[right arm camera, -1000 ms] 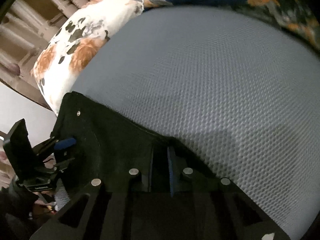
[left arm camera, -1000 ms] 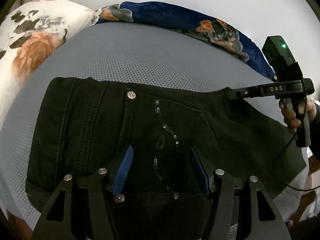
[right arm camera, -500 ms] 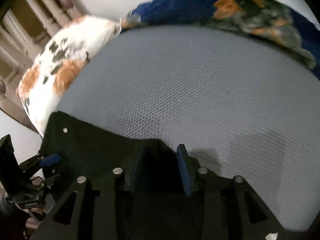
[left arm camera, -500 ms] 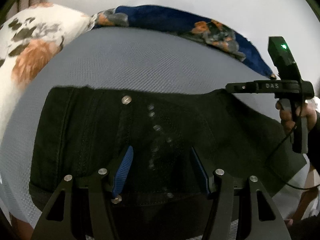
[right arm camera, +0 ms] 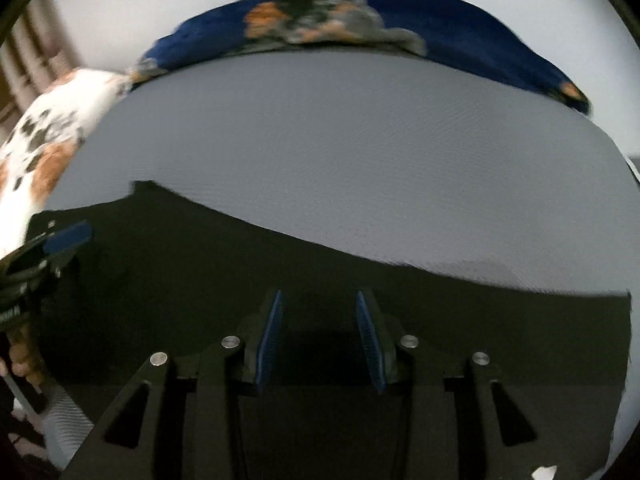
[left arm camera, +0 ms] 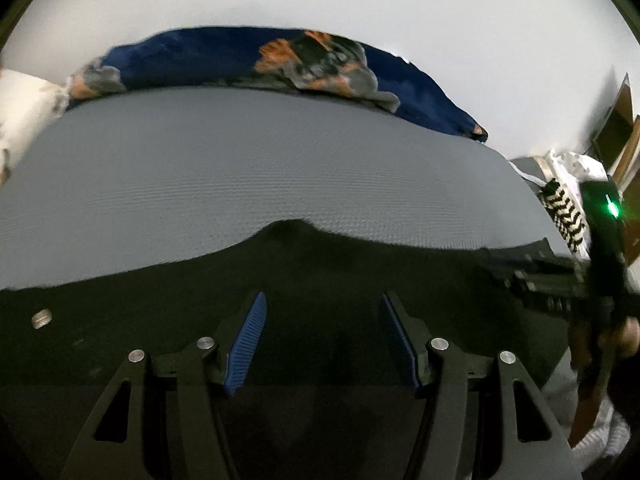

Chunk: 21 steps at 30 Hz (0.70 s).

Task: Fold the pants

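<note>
**Black pants flat on the grey bed, both tongs apart above them**

Left wrist view, from the left edge: a sliver of the white floral pillow (left arm camera: 16, 108) sits at the upper left, and a metal rivet (left arm camera: 41, 317) shows on the pants at the lower left. The black pants (left arm camera: 320, 280) fill the lower half of the frame, lying on the grey mesh bed cover (left arm camera: 240, 168), with one small peak in their upper edge near the middle. Along the top runs the dark blue floral blanket (left arm camera: 248, 56). At bottom centre the left gripper (left arm camera: 322, 340) stands with its blue pads well apart; only pants cloth shows beyond the gap and nothing is pinched. At the right edge the right gripper (left arm camera: 560, 280), blurred, carries a green light above a hand (left arm camera: 600, 340), beside a black-and-white striped cloth (left arm camera: 568, 216).

Right wrist view, from the left: the pillow (right arm camera: 40, 148) lies at the upper left, with one blue pad of the left gripper (right arm camera: 68, 238) at the left edge over the pants. The pants (right arm camera: 280, 280) span the lower frame, the bed cover (right arm camera: 360, 152) above them, the blanket (right arm camera: 400, 24) on top. At bottom centre the right gripper (right arm camera: 318, 336) has just been opening; its pads stand moderately apart, gripping nothing.
</note>
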Each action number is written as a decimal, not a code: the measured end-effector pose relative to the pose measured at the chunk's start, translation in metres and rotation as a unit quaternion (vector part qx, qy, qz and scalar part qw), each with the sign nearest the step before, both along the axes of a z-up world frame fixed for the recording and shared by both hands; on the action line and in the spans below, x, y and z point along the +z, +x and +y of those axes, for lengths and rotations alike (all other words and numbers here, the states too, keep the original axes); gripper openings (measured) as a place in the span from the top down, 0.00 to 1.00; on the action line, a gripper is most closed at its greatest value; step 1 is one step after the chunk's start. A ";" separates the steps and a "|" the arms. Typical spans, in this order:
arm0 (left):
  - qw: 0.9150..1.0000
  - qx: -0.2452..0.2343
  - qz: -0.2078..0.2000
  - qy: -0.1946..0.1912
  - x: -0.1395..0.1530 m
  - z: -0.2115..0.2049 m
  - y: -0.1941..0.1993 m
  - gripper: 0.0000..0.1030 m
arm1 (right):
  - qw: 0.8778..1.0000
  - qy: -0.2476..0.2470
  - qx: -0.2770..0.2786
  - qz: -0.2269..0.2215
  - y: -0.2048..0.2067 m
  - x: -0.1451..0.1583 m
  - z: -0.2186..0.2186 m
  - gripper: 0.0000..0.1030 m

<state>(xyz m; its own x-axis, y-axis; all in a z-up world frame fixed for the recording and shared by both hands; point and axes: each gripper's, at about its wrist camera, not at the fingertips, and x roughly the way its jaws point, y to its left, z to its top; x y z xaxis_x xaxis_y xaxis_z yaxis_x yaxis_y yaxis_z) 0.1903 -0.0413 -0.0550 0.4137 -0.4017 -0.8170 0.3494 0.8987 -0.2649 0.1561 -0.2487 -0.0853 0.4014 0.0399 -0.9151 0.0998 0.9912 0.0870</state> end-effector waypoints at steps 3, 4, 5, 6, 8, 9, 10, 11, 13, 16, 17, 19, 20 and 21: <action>1.000 0.000 0.011 0.009 -0.014 -0.016 0.016 0.42 | 1.000 -0.009 -0.028 -0.005 -0.010 -0.004 -0.022 0.65; 1.000 0.003 0.013 0.015 -0.018 -0.019 0.020 0.42 | 0.999 -0.017 -0.033 -0.005 -0.012 -0.005 -0.028 0.64; 1.000 0.006 0.017 0.019 -0.022 -0.021 0.024 0.42 | 0.999 -0.028 -0.040 -0.003 -0.014 -0.006 -0.033 0.61; 1.000 0.009 0.018 0.017 -0.025 -0.021 0.026 0.42 | 0.998 -0.035 -0.046 -0.004 -0.016 -0.008 -0.042 0.59; 1.000 0.011 0.014 0.022 -0.026 -0.023 0.026 0.42 | 0.998 -0.033 -0.056 -0.010 -0.021 -0.008 -0.055 0.59; 1.000 0.009 0.013 0.026 -0.027 -0.023 0.025 0.42 | 0.997 -0.036 -0.061 -0.012 -0.021 -0.008 -0.062 0.59; 0.999 0.009 0.012 0.028 -0.028 -0.023 0.025 0.42 | 0.997 -0.039 -0.066 -0.012 -0.022 -0.008 -0.067 0.59; 0.999 0.010 0.013 0.030 -0.029 -0.023 0.024 0.42 | 0.997 -0.041 -0.070 -0.013 -0.023 -0.008 -0.074 0.59; 0.999 0.015 0.020 0.031 -0.031 -0.023 0.024 0.42 | 0.996 -0.047 -0.078 -0.014 -0.026 -0.007 -0.086 0.59; 0.999 0.020 0.021 0.035 -0.034 -0.024 0.022 0.42 | 0.995 -0.052 -0.086 -0.014 -0.027 -0.006 -0.100 0.59; 0.999 0.021 0.020 0.037 -0.034 -0.024 0.022 0.42 | 0.995 -0.053 -0.087 -0.014 -0.029 -0.006 -0.104 0.59; 0.999 0.022 0.021 0.041 -0.034 -0.025 0.020 0.42 | 0.994 -0.059 -0.089 -0.012 -0.030 -0.006 -0.111 0.59; 0.999 0.023 0.022 0.042 -0.034 -0.025 0.020 0.42 | 0.994 -0.060 -0.090 -0.011 -0.031 -0.006 -0.115 0.59; 0.998 0.025 0.026 0.041 -0.033 -0.025 0.019 0.42 | 0.994 -0.061 -0.092 -0.011 -0.033 -0.006 -0.120 0.59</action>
